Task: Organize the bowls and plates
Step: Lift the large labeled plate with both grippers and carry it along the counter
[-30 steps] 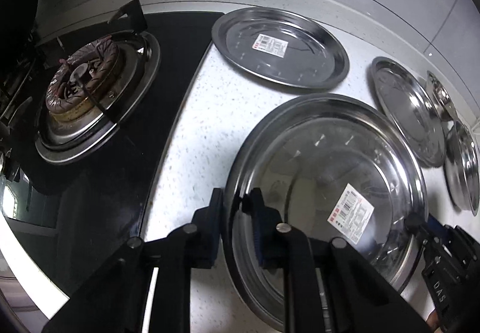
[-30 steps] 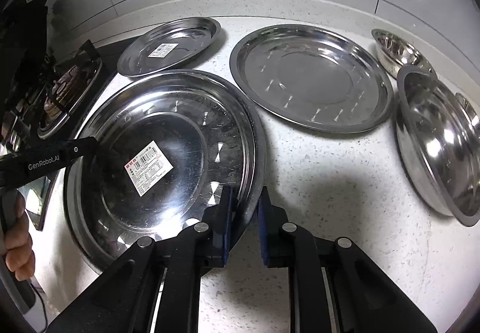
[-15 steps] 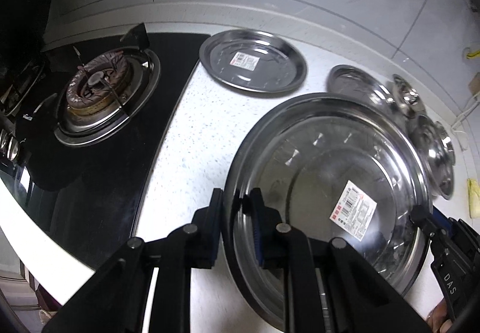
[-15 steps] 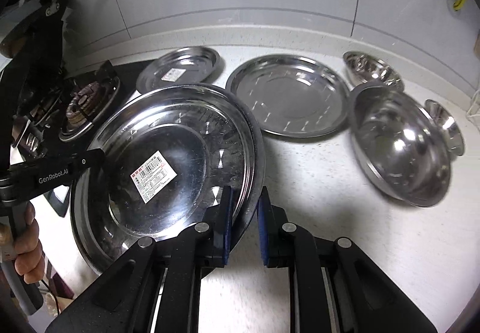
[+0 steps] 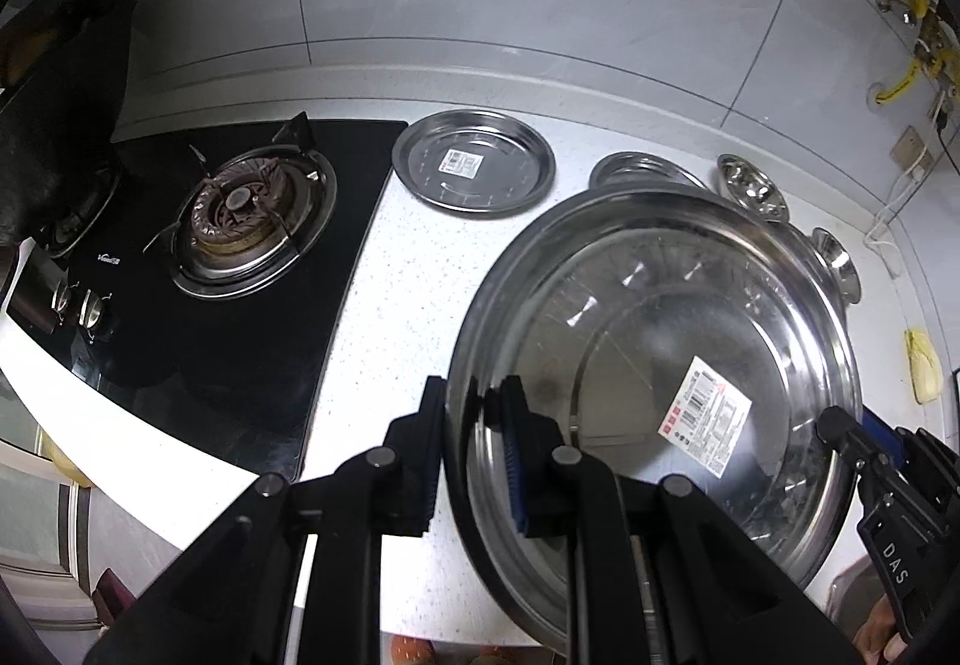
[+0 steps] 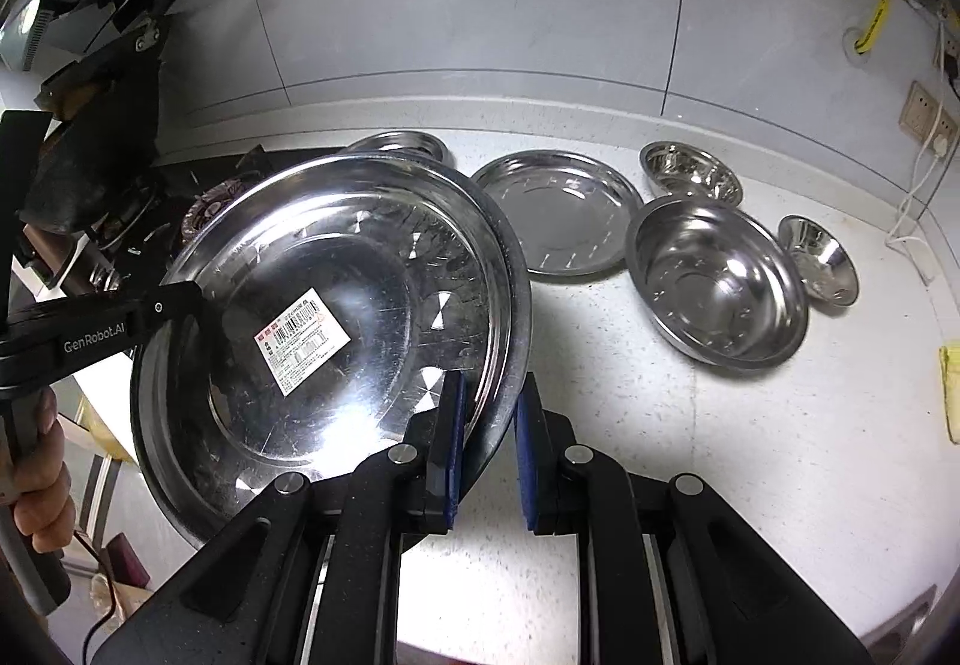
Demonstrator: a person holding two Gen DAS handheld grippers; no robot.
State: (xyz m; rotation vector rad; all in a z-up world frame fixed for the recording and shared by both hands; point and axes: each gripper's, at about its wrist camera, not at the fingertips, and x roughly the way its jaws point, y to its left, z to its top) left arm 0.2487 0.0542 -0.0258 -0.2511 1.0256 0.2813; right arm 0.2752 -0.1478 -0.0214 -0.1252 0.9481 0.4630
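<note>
Both grippers hold one large steel plate (image 5: 660, 341) with a barcode sticker, lifted well above the counter. My left gripper (image 5: 474, 449) is shut on its left rim. My right gripper (image 6: 489, 443) is shut on its right rim; the plate also shows in the right wrist view (image 6: 336, 305). On the counter lie a small stickered plate (image 5: 474, 164), a medium plate (image 6: 561, 212), a large bowl (image 6: 717, 281) and two small bowls (image 6: 690, 173) (image 6: 819, 257). The right gripper's tip (image 5: 852, 437) shows in the left wrist view.
A black gas hob (image 5: 252, 221) with one burner lies left of the plates. The tiled wall (image 6: 480, 5) runs behind the counter. A socket and white cable (image 6: 924, 125) are at the far right. A yellow cloth (image 6: 951, 389) lies at the right edge.
Both grippers have risen with the large plate between them. The counter, hob and other dishes now look smaller and farther below. Both grips are unchanged.
</note>
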